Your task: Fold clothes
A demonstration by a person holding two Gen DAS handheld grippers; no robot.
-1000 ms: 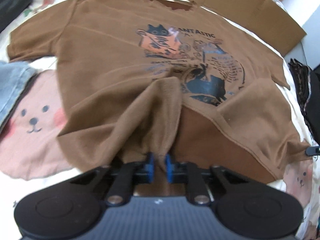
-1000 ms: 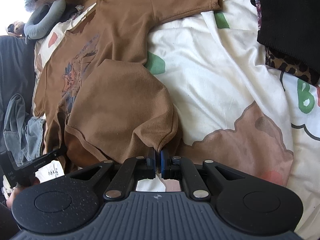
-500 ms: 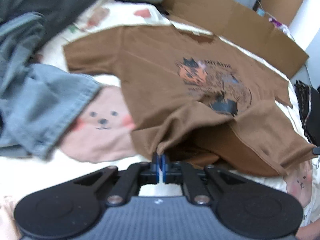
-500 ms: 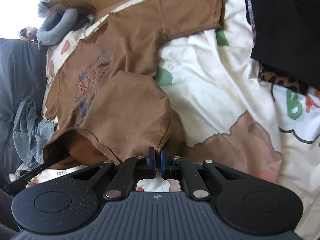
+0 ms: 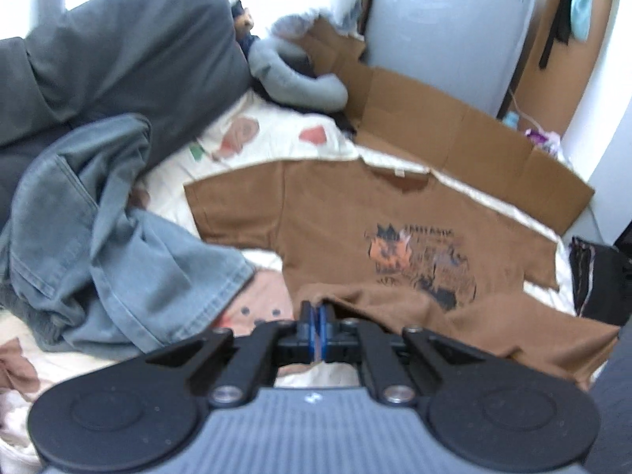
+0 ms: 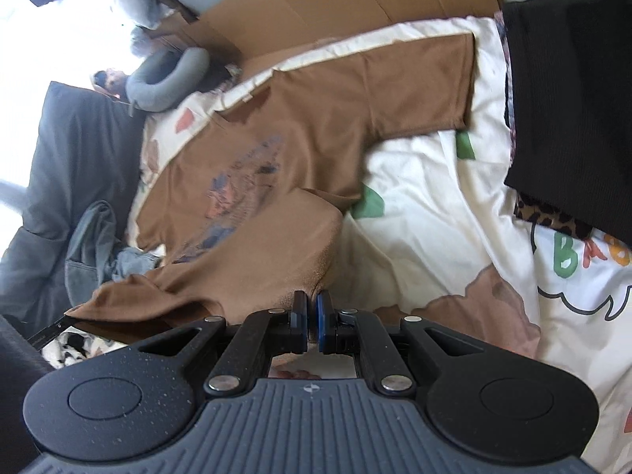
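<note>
The brown T-shirt (image 5: 339,233) lies print side up across the cartoon-printed bedsheet (image 6: 426,213), its collar toward the flattened cardboard (image 5: 454,130) at the top of the left wrist view and both sleeves spread flat. Only the bottom hem is off the sheet: each of its two corners is pinched by a gripper, so the hem hangs as a raised band along the lower part of both frames, with the shirt's darker inside showing beneath it. That hold makes sense for a fold in half, hem carried up toward the collar; I judge that fold to be only begun, since the printed graphic (image 5: 422,264) in the middle of the left view is mostly uncovered.

The left gripper (image 5: 315,318), lower centre of its frame, has its blue pads pressed almost together on the hem's left corner, with cloth bunched just above them. The right gripper (image 6: 309,312) is likewise nearly closed, and a thin pinch of brown fabric runs into the narrow gap between its pads; the view there is soft, so how much cloth sits inside is hard to say.

A heap of blue denim (image 5: 118,260) sits at the left of the left view, just beside the near sleeve, and a black garment (image 6: 572,110) fills the upper right of the right view, clear of the other sleeve.
</note>
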